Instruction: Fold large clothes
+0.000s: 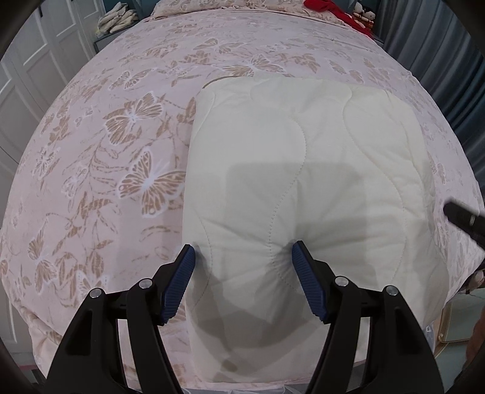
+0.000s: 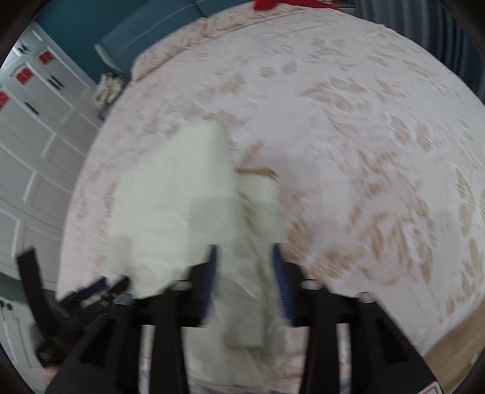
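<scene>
- Quilted cream blanket (image 1: 303, 169): lay folded on the bed, toward its near edge; wavy stitch lines across the top; a brown trim showed at the far corner.
- Bed cover (image 1: 100, 169): pink, with a tan butterfly print, spread under the blanket.
- Left gripper (image 1: 244, 257): jaws apart, blue pads (image 1: 182, 272) pressed down into the blanket's near end, puckering the cloth between them without pinching it.
- Right gripper (image 2: 244, 263): view blurred; a bunch of the blanket's edge stood between its fingers; whether they were clamped on it could not be told.
- White panelled wardrobe doors (image 1: 33, 69): left of the bed.
- Red cloth (image 1: 327, 6): at the bed's far end.
</scene>
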Demonstrator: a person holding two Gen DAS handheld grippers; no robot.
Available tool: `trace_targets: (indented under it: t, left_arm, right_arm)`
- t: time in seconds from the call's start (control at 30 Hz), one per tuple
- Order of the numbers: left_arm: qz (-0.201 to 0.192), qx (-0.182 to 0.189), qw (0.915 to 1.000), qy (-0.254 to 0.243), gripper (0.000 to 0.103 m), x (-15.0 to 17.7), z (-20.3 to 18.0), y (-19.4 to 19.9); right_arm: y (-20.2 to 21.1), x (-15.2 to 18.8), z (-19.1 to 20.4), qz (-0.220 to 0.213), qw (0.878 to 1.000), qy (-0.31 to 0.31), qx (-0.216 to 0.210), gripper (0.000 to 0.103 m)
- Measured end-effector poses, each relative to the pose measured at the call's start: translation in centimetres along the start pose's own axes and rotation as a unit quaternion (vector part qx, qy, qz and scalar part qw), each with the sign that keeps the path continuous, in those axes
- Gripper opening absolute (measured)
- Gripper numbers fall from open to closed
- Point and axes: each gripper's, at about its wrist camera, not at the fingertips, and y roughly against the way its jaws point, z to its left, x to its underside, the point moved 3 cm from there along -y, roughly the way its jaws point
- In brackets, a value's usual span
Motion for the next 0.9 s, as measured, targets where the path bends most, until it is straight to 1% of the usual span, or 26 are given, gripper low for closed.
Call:
trace_targets:
  t: [0.13, 0.17, 0.2, 0.27, 0.3, 0.4, 0.47, 0.53, 0.63, 0.77, 0.9]
  left_arm:
    - [-0.007, 0.013, 0.9998, 0.016, 0.064, -0.6, 0.7, 1.2]
    - [-0.011, 0.013, 0.9997, 0.017, 0.064, -0.8, 0.9, 1.5]
    - [-0.013, 0.013, 0.9997, 0.017, 0.064, -1.0, 1.0, 1.8]
    - [-0.02, 0.011, 0.9995, 0.02, 0.064, -1.7, 1.6, 2.4]
    - [-0.023, 0.01, 0.9995, 0.022, 0.064, -2.0, 1.8, 2.6]
    - [-0.035, 0.01, 0.9989, 0.028, 0.064, -3.1, 2.5, 3.3]
    - [-0.037, 0.012, 0.9988, 0.029, 0.064, -3.6, 2.4, 3.3]
    - [-0.028, 0.015, 0.9992, 0.024, 0.064, -3.5, 1.7, 2.6]
    - [-0.012, 0.018, 0.9997, 0.011, 0.064, -2.6, 0.5, 1.2]
    - [-0.008, 0.008, 0.9999, 0.008, 0.064, -2.1, 0.0, 0.2]
    - [-0.004, -0.003, 1.0, 0.002, 0.064, -1.9, -0.2, -0.6]
  right_arm:
    - [-3.1, -1.5, 1.9, 0.027, 0.999, 0.024, 0.013, 0.047]
    - [-4.0, -1.6, 2.1, 0.036, 0.999, 0.025, 0.012, 0.041]
    - [-4.8, -1.7, 2.2, 0.042, 0.999, 0.024, 0.009, 0.024]
    - [-4.9, -1.6, 2.7, 0.04, 0.999, 0.028, 0.01, 0.009]
    - [-4.5, -1.9, 2.9, 0.031, 0.999, 0.036, 0.016, 0.006]
    - [-0.9, -2.8, 3.1, -0.019, 0.998, 0.049, 0.02, 0.005]
    - [0.1, -2.7, 2.6, -0.027, 0.997, 0.055, 0.042, 0.005]
    - [-1.1, -1.8, 1.5, -0.006, 0.996, 0.053, 0.069, 0.005]
    - [-3.8, 0.1, 0.0, 0.025, 0.995, 0.041, 0.083, 0.005]
    - [-5.5, 0.7, -0.2, 0.036, 0.994, 0.04, 0.092, 0.005]
    - [-6.8, 1.2, 0.4, 0.044, 0.991, 0.055, 0.118, 0.005]
